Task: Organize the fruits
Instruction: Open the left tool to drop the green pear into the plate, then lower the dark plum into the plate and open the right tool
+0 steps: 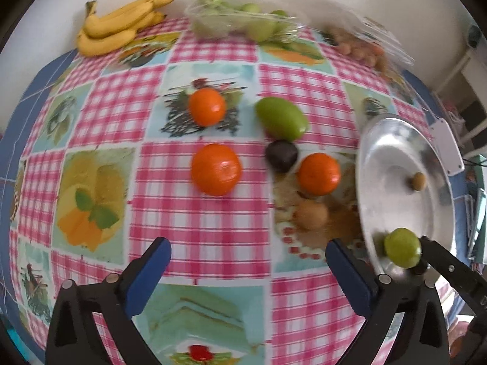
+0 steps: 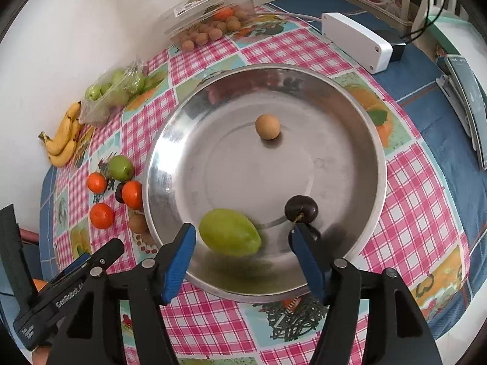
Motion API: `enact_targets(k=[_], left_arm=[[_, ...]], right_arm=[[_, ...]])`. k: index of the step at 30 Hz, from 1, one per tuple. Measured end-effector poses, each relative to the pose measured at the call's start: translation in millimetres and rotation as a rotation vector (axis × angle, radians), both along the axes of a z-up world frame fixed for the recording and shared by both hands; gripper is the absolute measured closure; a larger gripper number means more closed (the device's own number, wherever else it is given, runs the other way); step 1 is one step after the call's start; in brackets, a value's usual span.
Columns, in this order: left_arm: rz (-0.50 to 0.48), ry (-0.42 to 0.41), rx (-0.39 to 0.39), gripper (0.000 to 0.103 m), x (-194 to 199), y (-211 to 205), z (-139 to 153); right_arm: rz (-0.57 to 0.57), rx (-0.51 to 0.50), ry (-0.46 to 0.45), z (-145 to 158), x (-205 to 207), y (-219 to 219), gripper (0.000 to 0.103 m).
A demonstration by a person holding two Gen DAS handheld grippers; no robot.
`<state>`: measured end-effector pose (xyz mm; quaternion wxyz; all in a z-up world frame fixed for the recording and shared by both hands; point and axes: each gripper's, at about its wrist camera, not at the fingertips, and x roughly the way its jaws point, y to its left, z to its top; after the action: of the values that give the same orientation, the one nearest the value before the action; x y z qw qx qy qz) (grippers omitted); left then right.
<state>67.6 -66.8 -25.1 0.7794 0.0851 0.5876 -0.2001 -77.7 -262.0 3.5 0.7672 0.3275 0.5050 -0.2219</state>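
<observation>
A silver plate (image 2: 350, 97) holds a tan round fruit (image 2: 267, 126), a dark cherry (image 2: 301, 208) and a green oval fruit (image 2: 229, 232). My right gripper (image 2: 243, 234) hangs over the plate's near side. It is open, with the blurred green fruit lying between its blue pads and neither pad pressing on it. My left gripper (image 1: 246, 258) stands wide open over the checked cloth with nothing between its fingers. Ahead of it lie three oranges (image 1: 216, 173), a green oval fruit (image 1: 281, 118), a dark plum (image 1: 281, 155) and a brown round fruit (image 1: 312, 214). The plate (image 1: 392, 158) is to their right.
Against the back wall lie bananas (image 1: 118, 24), a bag of green fruits (image 1: 234, 18) and a clear box of small brown fruits (image 2: 210, 15). A white power box (image 2: 356, 41) and a flat device (image 2: 468, 103) sit beyond the plate, near the table's right edge.
</observation>
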Motion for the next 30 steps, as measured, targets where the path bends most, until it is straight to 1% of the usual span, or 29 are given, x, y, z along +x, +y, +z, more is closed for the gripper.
enact_targets(k=[5, 9, 17, 20, 26, 29, 30], left_arm=[[0.039, -0.014, -0.012, 0.000, 3.5, 12.4, 4.1], [0.043, -0.012, -0.025, 0.000, 2.7, 15.7, 5.1], [0.058, -0.025, -0.023, 0.000, 4.2, 19.4, 5.2], [0.064, -0.025, -0.021, 0.000, 4.7, 21.2, 4.8], [0.069, -0.025, -0.014, 0.000, 5.4, 21.7, 3.1], [0.067, -0.049, 0.004, 0.000, 4.6, 21.0, 3.8], [0.065, -0.063, 0.011, 0.000, 3.9, 20.7, 4.6]], right_arm=[[0.046, -0.027, 0.020, 0.5, 7.2, 12.6, 0.036], [0.079, -0.047, 0.030, 2.1, 11.1, 22.6, 0.036], [0.109, -0.067, 0.034, 0.7, 15.9, 28.9, 0.036], [0.108, -0.068, 0.034, -1.2, 18.0, 28.2, 0.024], [0.113, -0.076, 0.034, -2.0, 18.8, 28.4, 0.022], [0.118, -0.078, 0.032, -2.5, 19.2, 28.6, 0.020], [0.118, -0.080, 0.032, -2.6, 19.2, 29.0, 0.013]])
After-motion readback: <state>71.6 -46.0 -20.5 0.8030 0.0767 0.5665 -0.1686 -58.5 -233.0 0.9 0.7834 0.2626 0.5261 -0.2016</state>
